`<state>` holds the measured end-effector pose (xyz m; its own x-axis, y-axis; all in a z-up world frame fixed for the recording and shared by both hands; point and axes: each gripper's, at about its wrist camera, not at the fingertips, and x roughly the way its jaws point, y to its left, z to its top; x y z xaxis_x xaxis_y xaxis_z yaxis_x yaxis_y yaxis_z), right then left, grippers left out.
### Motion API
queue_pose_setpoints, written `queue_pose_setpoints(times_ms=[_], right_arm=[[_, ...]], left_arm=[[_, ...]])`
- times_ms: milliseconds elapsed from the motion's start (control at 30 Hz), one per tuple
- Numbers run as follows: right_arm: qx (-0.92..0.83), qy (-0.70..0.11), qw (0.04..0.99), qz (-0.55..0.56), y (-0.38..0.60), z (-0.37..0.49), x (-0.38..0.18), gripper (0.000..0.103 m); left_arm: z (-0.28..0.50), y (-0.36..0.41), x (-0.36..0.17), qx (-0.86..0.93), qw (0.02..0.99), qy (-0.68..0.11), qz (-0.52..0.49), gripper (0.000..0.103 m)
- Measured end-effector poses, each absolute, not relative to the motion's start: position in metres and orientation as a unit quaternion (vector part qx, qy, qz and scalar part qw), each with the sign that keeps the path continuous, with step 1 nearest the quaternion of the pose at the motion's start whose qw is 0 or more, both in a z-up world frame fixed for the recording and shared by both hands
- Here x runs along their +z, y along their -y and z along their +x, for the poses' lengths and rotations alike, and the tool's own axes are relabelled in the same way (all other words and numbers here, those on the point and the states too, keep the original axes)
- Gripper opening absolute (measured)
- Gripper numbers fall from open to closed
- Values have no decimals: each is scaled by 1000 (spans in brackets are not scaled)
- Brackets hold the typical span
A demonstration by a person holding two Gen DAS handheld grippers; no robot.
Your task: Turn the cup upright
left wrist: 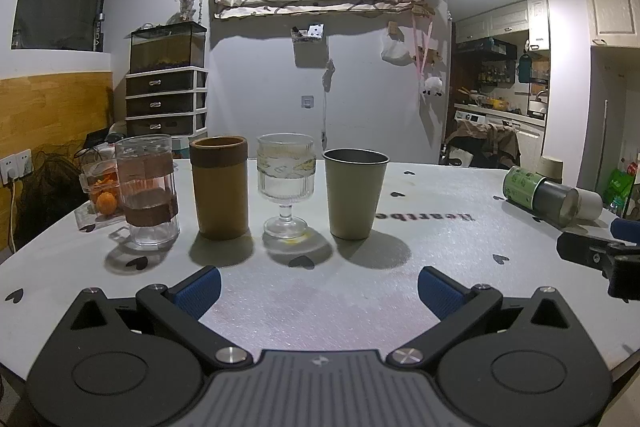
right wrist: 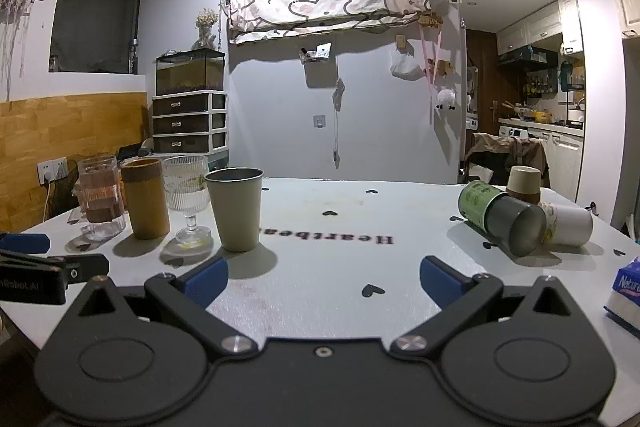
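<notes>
Cups lined up, three more waiting at the right

Claws both hang spread wide above the pale worktop (right wrist: 328, 291), gripping nothing: the left claw (left wrist: 318, 287) faces a row of four upright vessels, the right claw (right wrist: 324, 277) sits just beside it. From left, the row holds a clear glass with brown bands (left wrist: 147, 191), a brown cylinder cup (left wrist: 219, 187), a ribbed stemmed glass (left wrist: 285, 185) and a beige metal cup (left wrist: 355, 193). Well apart at the right, a green-labelled cup (right wrist: 502, 217) lies on its side, base toward the camera, touching a white cup (right wrist: 568, 223) also lying down. Behind them a beige cup (right wrist: 524, 181) stands mouth-down. A tissue pack (right wrist: 626, 291) rests at the right edge.
</notes>
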<state>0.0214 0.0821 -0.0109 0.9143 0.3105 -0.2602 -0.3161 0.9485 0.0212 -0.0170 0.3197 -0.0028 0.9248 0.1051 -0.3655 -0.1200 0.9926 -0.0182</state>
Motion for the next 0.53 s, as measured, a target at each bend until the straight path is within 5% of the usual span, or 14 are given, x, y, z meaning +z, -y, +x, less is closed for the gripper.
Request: queue_pose_setpoints(times_ms=[533], right_arm=[[160,-131,978,-11,-83,21,-11,103]], left_arm=[[-18,-321,-4,57,981,-187,-21,103]])
